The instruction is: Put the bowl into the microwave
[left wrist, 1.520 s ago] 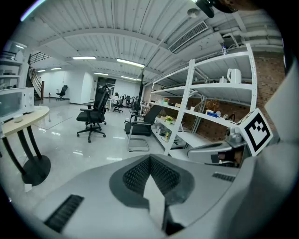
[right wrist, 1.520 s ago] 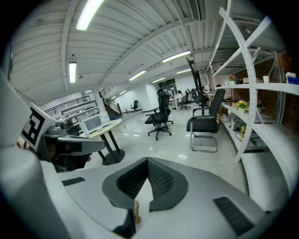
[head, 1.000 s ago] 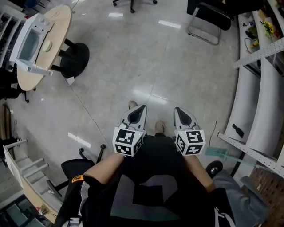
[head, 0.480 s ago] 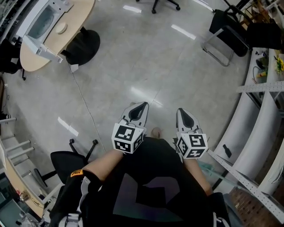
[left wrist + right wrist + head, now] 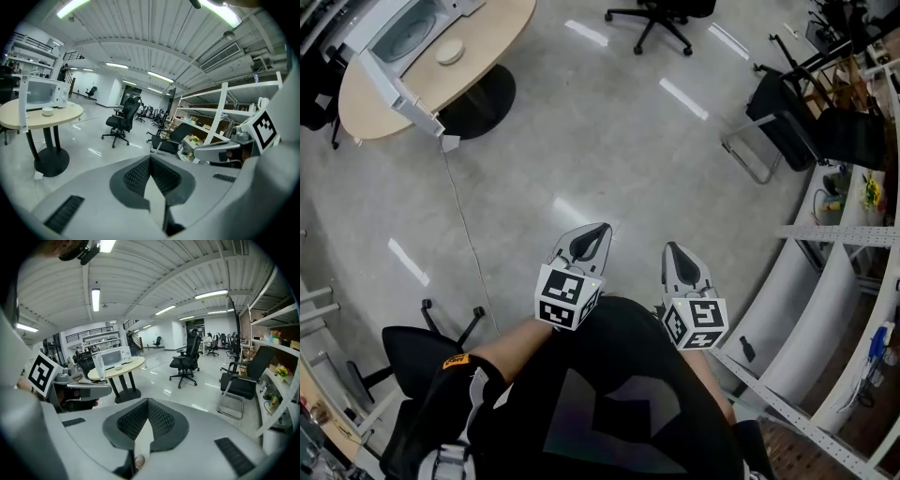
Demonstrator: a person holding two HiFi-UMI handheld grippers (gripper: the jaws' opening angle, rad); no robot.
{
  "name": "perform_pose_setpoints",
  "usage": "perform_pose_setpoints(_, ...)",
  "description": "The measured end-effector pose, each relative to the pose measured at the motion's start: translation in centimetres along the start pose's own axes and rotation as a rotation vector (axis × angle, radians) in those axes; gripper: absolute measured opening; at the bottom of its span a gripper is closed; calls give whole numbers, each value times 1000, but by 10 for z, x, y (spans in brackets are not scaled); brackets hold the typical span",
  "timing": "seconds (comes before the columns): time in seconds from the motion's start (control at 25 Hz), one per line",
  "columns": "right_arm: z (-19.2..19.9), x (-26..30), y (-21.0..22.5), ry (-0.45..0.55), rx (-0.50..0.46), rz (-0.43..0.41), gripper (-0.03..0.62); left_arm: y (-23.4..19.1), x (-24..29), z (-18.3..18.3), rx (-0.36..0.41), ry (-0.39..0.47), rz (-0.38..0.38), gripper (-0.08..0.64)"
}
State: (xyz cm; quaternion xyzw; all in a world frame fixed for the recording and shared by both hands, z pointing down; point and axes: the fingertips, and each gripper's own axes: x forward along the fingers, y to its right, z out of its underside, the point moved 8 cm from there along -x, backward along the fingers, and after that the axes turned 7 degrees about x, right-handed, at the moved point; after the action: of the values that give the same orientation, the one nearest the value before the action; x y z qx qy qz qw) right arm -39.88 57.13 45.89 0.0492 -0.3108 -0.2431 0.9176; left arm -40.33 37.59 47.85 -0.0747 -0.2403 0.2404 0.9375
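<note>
A white microwave (image 5: 403, 28) stands with its door (image 5: 392, 86) swung open on a round wooden table (image 5: 487, 42) at the far top left of the head view. A small white bowl (image 5: 450, 52) sits on the table beside it. Both grippers are held close to the person's body, far from the table, and each is shut on nothing: the left gripper (image 5: 596, 228) and the right gripper (image 5: 671, 247). In the left gripper view, the microwave (image 5: 44, 93) and bowl (image 5: 47, 111) are at far left beyond the shut left gripper (image 5: 151, 157). The right gripper view has the microwave (image 5: 112, 356) and bowl (image 5: 118, 367) left of centre past the right gripper (image 5: 148, 400).
Open grey floor lies between the person and the table. A thin cable (image 5: 464, 234) runs across the floor from the table's base. Black office chairs (image 5: 661, 14) stand at the top and right (image 5: 783, 122), another (image 5: 412, 352) at lower left. White shelving (image 5: 825, 281) lines the right side.
The head view has swung, so the table and microwave slid toward the top and more chairs appear at upper right. Both grippers stay shut in front of the body.
</note>
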Motion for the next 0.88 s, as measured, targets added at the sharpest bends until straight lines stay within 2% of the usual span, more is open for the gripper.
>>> perform_pose_setpoints(0.24, -21, 27, -31, -2, -44, 13, 15, -38, -8, -16, 9, 22, 32, 48)
perform_pose_setpoints(0.4, -34, 44, -48, 4, -80, 8, 15, -62, -11, -26, 15, 45, 21, 48)
perform_pose_setpoints(0.68, -62, 76, -71, 29, -141, -52, 15, -97, -18, -46, 19, 98, -49, 48)
perform_pose_setpoints(0.88, -75, 103, -82, 23, -171, -123, 15, -120, -24, -50, 0, 104, -118, 48)
